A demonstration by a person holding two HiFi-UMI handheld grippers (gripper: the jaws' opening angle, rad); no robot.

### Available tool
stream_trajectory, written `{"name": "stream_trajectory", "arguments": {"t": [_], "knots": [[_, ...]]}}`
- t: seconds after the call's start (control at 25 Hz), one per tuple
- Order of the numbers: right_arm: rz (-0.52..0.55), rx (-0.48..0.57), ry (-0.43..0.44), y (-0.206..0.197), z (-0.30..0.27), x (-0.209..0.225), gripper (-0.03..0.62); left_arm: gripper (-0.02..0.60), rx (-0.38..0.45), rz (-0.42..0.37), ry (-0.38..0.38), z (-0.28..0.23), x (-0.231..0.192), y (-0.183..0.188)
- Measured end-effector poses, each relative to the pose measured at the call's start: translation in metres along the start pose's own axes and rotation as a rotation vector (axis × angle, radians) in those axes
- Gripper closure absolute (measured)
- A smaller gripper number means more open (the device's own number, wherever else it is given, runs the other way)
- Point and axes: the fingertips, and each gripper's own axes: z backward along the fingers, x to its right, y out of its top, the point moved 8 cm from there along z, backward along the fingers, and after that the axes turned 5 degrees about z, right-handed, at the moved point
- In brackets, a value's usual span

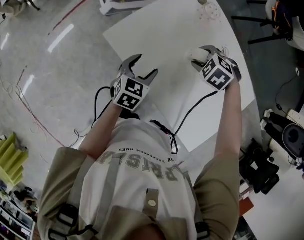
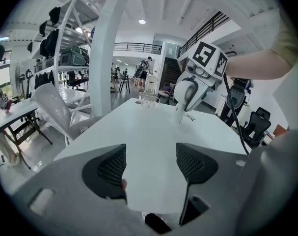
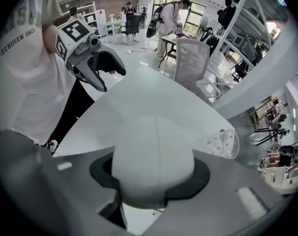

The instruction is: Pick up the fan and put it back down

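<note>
The fan (image 3: pixel 153 156) is a smooth white rounded body that fills the space between my right gripper's (image 3: pixel 151 176) jaws, which are shut on it. In the left gripper view the fan (image 2: pixel 182 104) hangs upright under the right gripper (image 2: pixel 192 85), its lower end at the white table (image 2: pixel 139 127); I cannot tell whether it touches. From the head, the fan (image 1: pixel 197 55) shows only as a white patch beside the right gripper (image 1: pixel 208 54). My left gripper (image 1: pixel 141 68) stands open and empty over the table's left edge, jaws (image 2: pixel 151 163) apart.
A clear plastic part (image 3: pixel 226 142) lies on the far end of the table (image 1: pixel 162 29), next to a small round thing (image 1: pixel 202 0). White chairs (image 2: pixel 55 107) stand off the table's side. A black cable (image 1: pixel 192 109) trails from the right gripper across the table.
</note>
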Motion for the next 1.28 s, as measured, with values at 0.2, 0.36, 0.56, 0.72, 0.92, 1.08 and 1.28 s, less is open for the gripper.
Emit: {"name": "stream_trajectory", "arguments": {"t": [0.2,0.36,0.56,0.72,0.92,1.08,1.28], "knots": [[-0.003,0.003,0.003,-0.004,-0.01,0.0,0.382,0.249,-0.007,-0.004,-0.001,-0.002,0.003,0.0],[-0.005,0.002,0.009,-0.007,-0.016,0.001,0.382,0.249,-0.016,-0.009,-0.004,-0.004,0.005,0.0],[-0.001,-0.003,0.006,-0.008,-0.022,0.003,0.382,0.249,-0.022,-0.012,-0.003,-0.006,0.003,0.0],[0.004,-0.006,-0.002,-0.009,-0.028,0.003,0.382,0.249,-0.024,-0.014,-0.001,-0.007,0.002,0.001],[0.016,-0.016,-0.024,-0.011,-0.036,0.002,0.382,0.249,-0.025,-0.016,0.0,-0.007,-0.001,0.0],[0.022,-0.018,-0.034,-0.012,-0.04,0.001,0.382,0.249,-0.029,-0.013,0.006,-0.007,-0.003,-0.001],[0.026,-0.019,-0.044,-0.014,-0.043,0.001,0.382,0.249,-0.032,-0.016,0.013,-0.007,-0.005,-0.001]]}}
